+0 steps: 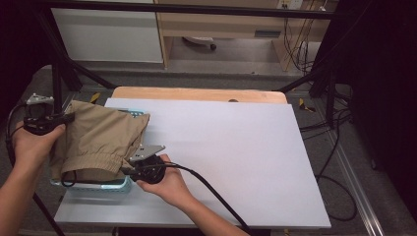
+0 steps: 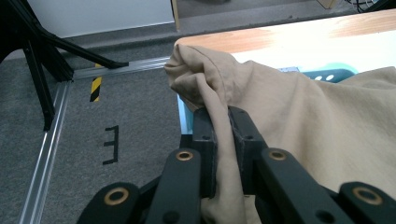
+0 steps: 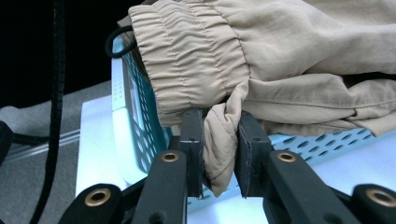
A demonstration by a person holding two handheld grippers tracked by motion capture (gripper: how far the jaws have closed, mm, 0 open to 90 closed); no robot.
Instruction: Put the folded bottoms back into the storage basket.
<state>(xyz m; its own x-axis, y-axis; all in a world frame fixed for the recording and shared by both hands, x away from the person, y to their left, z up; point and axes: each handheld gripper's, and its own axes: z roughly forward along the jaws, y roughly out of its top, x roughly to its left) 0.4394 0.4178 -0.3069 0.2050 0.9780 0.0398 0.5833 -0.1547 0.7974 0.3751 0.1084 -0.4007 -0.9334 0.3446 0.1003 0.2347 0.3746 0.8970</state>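
At the table's near left corner in the high view, a pale blue basket (image 1: 91,185) sits on the white board (image 1: 236,162), and a tan garment (image 1: 101,140) is heaped in and over it, hiding most of its rim. The left gripper (image 1: 69,118) bites the garment's far left edge, out past the basket; the right gripper (image 1: 127,170) meets the cloth at the basket's near right corner, by the elastic hem.

Over to the left gripper view: its 2 black jaws stand close together, clamped on a fold of the tan garment (image 2: 299,121), cloth bunched above the tips. A sliver of the basket (image 2: 327,74) peeks out behind.

Now the right gripper view: the perforated basket (image 3: 140,121) carries the garment (image 3: 261,56), whose gathered waistband spills over the wall. A twist of cloth hangs between these 2 jaws; the left pad touches it, the right pad looks barely on it, so the grip reads loose.
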